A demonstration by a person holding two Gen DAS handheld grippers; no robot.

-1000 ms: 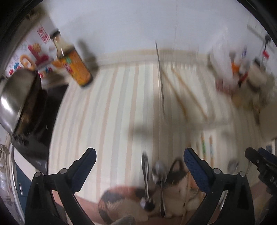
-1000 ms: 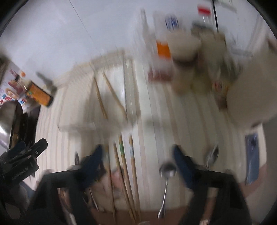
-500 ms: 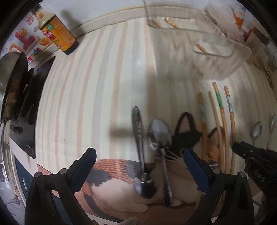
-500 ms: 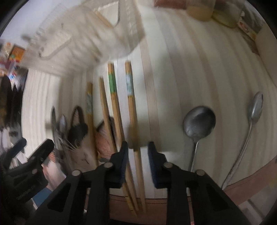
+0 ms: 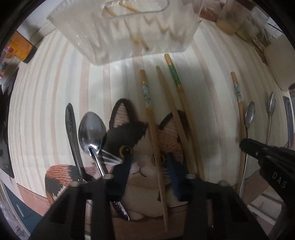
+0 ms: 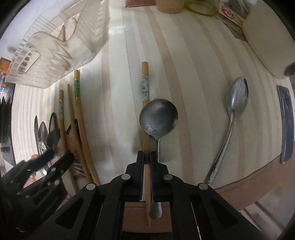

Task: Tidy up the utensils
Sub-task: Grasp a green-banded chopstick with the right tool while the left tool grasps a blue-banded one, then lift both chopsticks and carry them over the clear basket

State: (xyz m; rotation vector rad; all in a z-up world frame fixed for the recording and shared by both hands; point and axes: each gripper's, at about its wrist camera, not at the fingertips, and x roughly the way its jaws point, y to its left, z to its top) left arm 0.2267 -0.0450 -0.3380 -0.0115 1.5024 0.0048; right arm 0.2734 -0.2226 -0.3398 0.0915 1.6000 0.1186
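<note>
Wooden chopsticks and metal spoons lie on a striped tabletop before a clear plastic basket (image 5: pixel 129 37) that holds two chopsticks. My left gripper (image 5: pixel 147 170) points down over a cat-shaped mat (image 5: pixel 132 140). Its jaws are closing with a blue-banded chopstick (image 5: pixel 147 96) between them, and the pads are still apart from it. A green-banded chopstick (image 5: pixel 175 77) and a plain one (image 5: pixel 166 96) lie just to the right. My right gripper (image 6: pixel 147 157) is closing its jaws on another blue-banded chopstick (image 6: pixel 145 88), pads pressing it, beside a round spoon (image 6: pixel 158 116).
Two spoons (image 5: pixel 92 129) lie left of the mat. A long spoon (image 6: pixel 237 96) and a dark blue flat object (image 6: pixel 286 120) sit at the right. A white roll (image 6: pixel 267 37) and jars (image 6: pixel 169 5) stand behind. An orange-labelled bottle (image 5: pixel 20 49) is at the far left.
Both grippers have come down close to the table. The left jaws went from wide open to narrow around a chopstick. The right jaws closed onto their chopstick.
</note>
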